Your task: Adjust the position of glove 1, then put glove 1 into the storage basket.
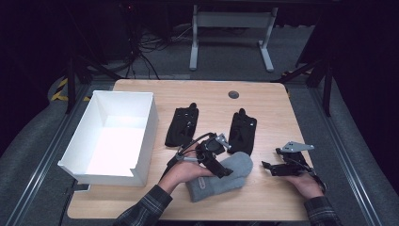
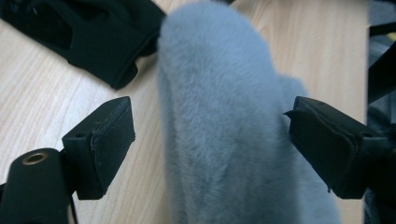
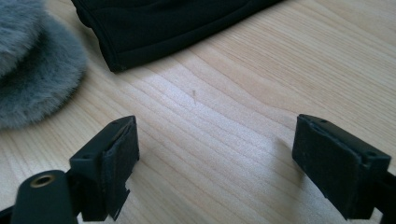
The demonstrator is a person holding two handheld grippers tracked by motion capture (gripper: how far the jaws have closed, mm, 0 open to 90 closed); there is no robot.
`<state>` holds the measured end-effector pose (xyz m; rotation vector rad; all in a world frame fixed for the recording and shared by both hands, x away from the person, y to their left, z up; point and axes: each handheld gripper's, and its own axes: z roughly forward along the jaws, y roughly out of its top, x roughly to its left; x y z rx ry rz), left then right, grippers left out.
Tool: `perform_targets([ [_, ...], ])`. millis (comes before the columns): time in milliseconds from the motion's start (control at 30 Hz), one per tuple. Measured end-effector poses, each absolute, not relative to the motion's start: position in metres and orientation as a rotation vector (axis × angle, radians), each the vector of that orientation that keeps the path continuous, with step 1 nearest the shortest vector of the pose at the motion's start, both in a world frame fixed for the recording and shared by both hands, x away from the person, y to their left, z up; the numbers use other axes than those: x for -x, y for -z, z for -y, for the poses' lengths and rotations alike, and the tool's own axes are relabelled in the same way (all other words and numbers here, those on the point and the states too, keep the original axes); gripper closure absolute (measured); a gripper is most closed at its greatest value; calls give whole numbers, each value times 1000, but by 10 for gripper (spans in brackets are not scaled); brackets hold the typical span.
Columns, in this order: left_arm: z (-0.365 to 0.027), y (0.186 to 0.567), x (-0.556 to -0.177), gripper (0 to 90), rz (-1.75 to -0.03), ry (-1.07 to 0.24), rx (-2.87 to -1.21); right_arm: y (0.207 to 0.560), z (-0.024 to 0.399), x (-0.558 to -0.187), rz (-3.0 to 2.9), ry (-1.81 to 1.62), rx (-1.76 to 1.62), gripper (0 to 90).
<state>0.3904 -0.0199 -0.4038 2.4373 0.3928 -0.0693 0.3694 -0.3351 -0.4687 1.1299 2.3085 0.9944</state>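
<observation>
A grey fuzzy mitten lies on the wooden table near the front edge. My left gripper hovers low over it with its jaws straddling the mitten. In the left gripper view the left gripper is open: one pad stands clear of the fur and the other sits at its edge. My right gripper rests to the right of the mitten. In the right gripper view the right gripper is open over bare wood, with the mitten off to its upper left.
Two black gloves lie behind the mitten, one at centre left and one at centre right. A white open box stands at the table's left side. A round cable grommet sits near the far edge.
</observation>
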Motion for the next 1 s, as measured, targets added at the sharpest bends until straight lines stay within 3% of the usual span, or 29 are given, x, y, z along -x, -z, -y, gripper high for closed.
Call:
perform_targets([
  [700, 35, 439, -396, 152, -362, 142, -2580, 469, 335, -370, -2310, -995, -1130, 149],
  [1000, 39, 442, -395, 348, -302, 220, -2598, 469, 335, -370, -2310, -994, -1130, 149],
])
